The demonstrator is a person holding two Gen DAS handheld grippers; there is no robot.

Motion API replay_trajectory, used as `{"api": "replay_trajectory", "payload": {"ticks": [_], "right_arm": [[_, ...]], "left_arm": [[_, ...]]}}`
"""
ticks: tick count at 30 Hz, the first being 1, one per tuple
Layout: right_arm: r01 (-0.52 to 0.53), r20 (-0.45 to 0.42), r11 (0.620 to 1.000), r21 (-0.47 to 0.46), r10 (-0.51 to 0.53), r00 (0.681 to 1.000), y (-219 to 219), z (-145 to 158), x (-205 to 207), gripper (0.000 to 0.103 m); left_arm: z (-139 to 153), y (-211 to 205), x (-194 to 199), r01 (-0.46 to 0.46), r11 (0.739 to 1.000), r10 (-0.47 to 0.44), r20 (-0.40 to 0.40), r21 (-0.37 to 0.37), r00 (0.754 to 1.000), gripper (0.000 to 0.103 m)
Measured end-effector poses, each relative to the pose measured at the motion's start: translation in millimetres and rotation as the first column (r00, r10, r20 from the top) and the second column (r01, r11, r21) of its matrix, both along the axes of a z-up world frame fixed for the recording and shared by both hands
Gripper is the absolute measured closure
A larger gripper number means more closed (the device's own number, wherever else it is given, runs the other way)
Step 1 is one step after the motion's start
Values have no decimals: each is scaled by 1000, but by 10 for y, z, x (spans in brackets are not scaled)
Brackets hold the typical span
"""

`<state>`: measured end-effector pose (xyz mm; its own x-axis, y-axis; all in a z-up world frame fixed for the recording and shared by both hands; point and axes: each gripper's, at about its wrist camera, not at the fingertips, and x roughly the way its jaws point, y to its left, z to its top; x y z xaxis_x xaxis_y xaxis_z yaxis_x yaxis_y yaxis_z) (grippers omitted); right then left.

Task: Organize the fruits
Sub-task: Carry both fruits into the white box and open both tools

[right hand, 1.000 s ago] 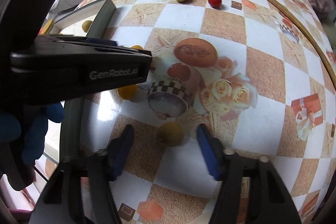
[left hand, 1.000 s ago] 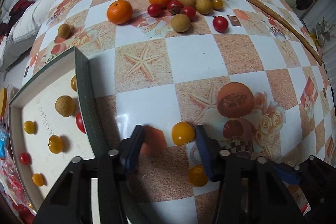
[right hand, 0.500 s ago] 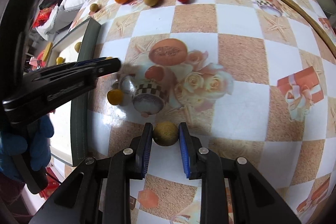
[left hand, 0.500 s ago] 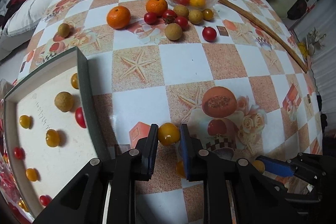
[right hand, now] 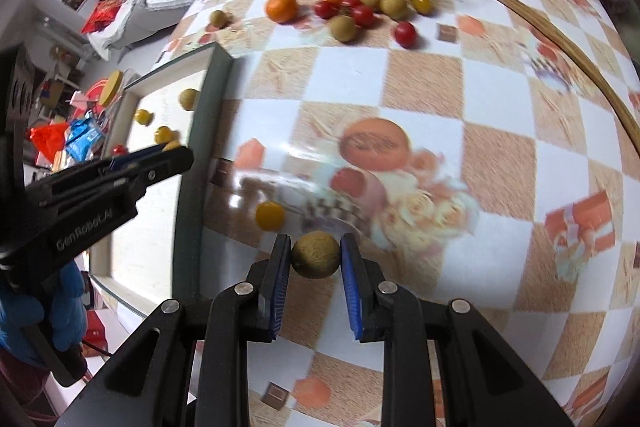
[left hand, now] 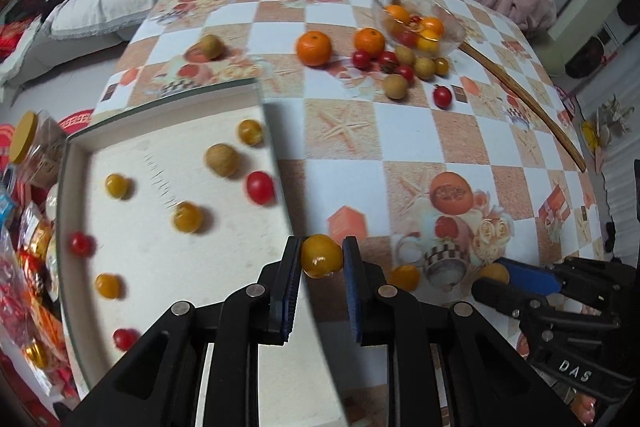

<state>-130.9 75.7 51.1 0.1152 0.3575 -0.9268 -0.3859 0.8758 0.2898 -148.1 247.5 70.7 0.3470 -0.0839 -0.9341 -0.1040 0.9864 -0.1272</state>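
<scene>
Here, yellow tomato (left hand: 321, 255) — between left gripper (left hand: 321, 259) fingers

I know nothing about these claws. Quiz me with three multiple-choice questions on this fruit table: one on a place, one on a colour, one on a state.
1. Where is the glass bowl?
A. far end of the table
B. inside the tray
C. on the floor

2. What colour is the tomato in the left claw?
A. red
B. yellow
C. green

3. The right claw is:
A. wide open, empty
B. shut on a brown longan
C. out of view

Answers: 1 A, it sits beyond the loose fruit. 2 B, its skin is yellow-orange. 3 B, both pads touch the longan.
</scene>
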Motion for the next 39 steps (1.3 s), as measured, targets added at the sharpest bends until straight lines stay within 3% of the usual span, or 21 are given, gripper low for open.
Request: {"api": "replay_trajectory", "payload": {"ticks": [10,21,32,39], "right_arm": [[-150,23,988,25,150,988,678,110,23,75],[-322,37,946,28,321,946,1462,108,-58,75],[-375,20,927,-24,376,926,1785,-70,-12,75],[-377,11,925,-42,378,926,1856,-168,50,75]], "left_arm": [[-5,525,-440,-154,988,155,-12,12,988,81],[-166,983,-903,-311,950,312,-47,22,949,81],[-365,1089,-1060,-365,930,366,-82,27,927,81],[-466,1104,-1042,-359,932,362,-99,51,927,81]]}}
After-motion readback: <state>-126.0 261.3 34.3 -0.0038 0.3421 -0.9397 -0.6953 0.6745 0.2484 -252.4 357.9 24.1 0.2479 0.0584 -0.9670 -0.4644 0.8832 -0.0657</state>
